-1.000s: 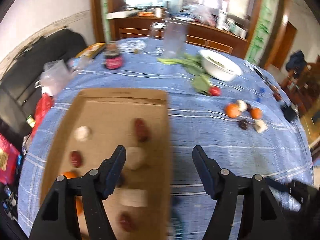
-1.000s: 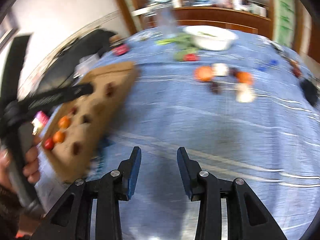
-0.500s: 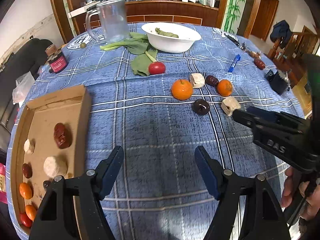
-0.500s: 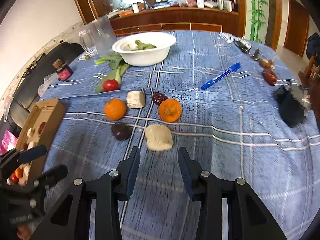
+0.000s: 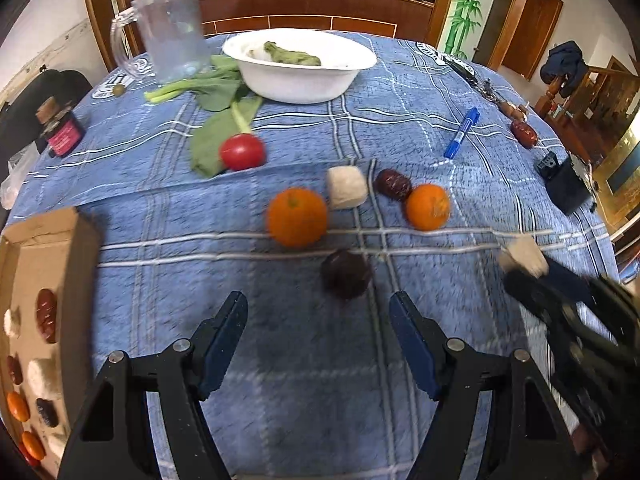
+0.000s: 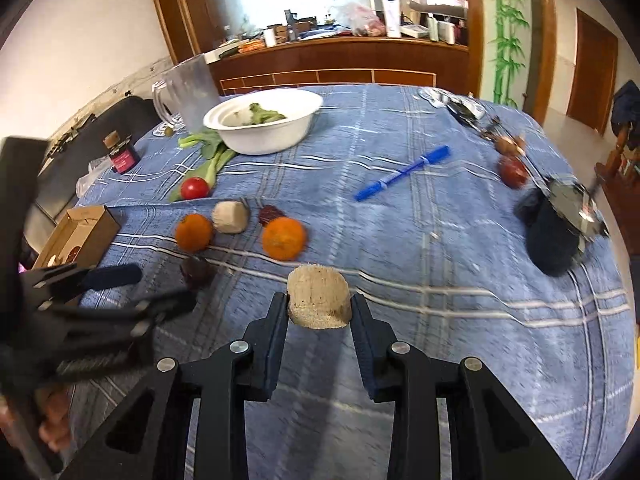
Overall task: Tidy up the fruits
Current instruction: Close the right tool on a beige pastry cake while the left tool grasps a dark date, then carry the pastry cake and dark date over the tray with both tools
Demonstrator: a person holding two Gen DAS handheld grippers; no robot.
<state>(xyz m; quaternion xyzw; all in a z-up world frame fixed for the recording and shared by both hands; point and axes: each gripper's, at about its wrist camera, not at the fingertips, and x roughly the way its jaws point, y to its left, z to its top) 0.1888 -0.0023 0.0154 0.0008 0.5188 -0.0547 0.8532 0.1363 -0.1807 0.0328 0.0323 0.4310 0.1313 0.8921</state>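
between the right tool (image 6: 319, 312) tips, a pale fruit chunk (image 6: 319, 302), contact unclear; left tool (image 5: 319, 330) agape, blurred.

On the table (image 5: 320, 380), the cardboard tray (image 5: 52, 248) sits at the left edge with small fruits in it. Right of it lie two oranges (image 5: 297, 217) (image 5: 427, 207) – a pale block (image 5: 346, 187) and a date (image 5: 393, 184) between and just behind them. A dark fruit (image 5: 346, 279) lies in front of the oranges. Behind – a tomato (image 5: 242, 152) on leafy greens (image 5: 216, 128), then the bowl (image 5: 298, 65) with a jug (image 5: 170, 32) to its left. The pen (image 5: 461, 133) lies well right
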